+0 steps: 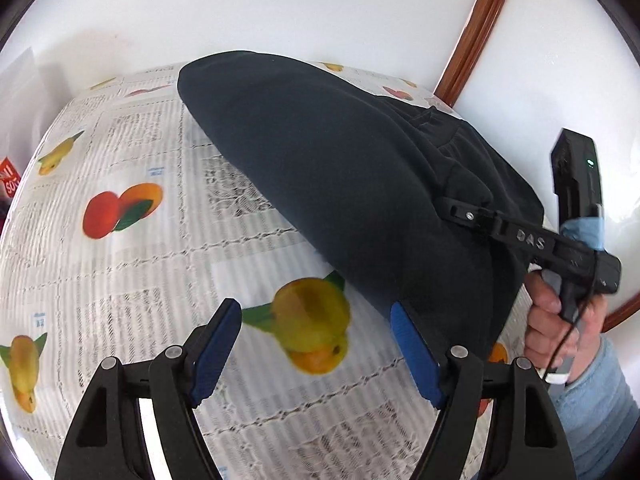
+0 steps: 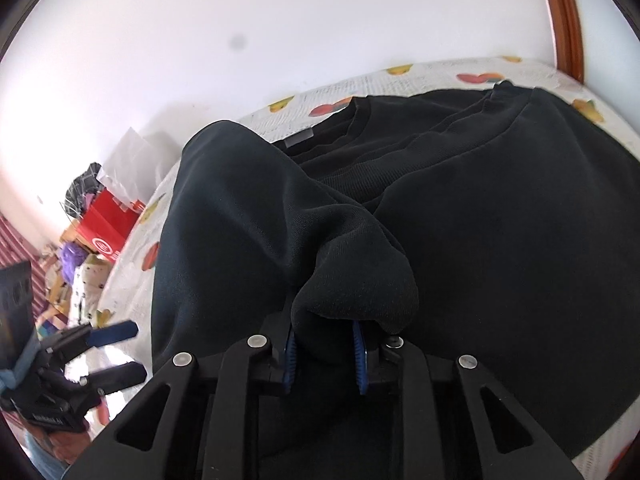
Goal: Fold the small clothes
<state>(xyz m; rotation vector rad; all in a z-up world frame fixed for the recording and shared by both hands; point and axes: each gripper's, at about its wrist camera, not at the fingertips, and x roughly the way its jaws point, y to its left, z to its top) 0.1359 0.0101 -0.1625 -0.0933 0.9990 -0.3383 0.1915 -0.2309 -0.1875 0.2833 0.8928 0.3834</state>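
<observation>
The dark sweatshirt (image 2: 500, 208) lay spread over the far and right part of the desk (image 1: 120, 272), its ribbed collar (image 2: 400, 152) toward the far edge by the wall and its body running down to the near right corner, so its long axis ran from the far edge back toward the person. The right gripper (image 2: 325, 356) was the one at work: its blue-padded fingers (image 2: 362, 354) stood narrow, pinched on a bunched fold of the sweatshirt, most likely a sleeve or side edge, which rose from the fingers in a soft rounded hump and draped back over the body of the garment. From those fingers the bulk of the cloth lay ahead and to the right, so the fold seemed set to be carried across toward the collar side. The left gripper (image 1: 316, 344) hung over the near middle of the desk with its fingers (image 1: 216, 352) spread wide and holding nothing; the sweatshirt's near hem was just beside its right finger, the rest of the cloth running away up and to the right. So the left hand was near the hem but free, while the right had the hold. The cloth looked thick, matt and fleecy, with heavy slow folds that should stay where laid. The desk's cover (image 1: 132, 152) was a pale, lacy, ribbed sheet printed with glossy fruit (image 1: 312, 324), smooth enough for cloth to slide on
</observation>
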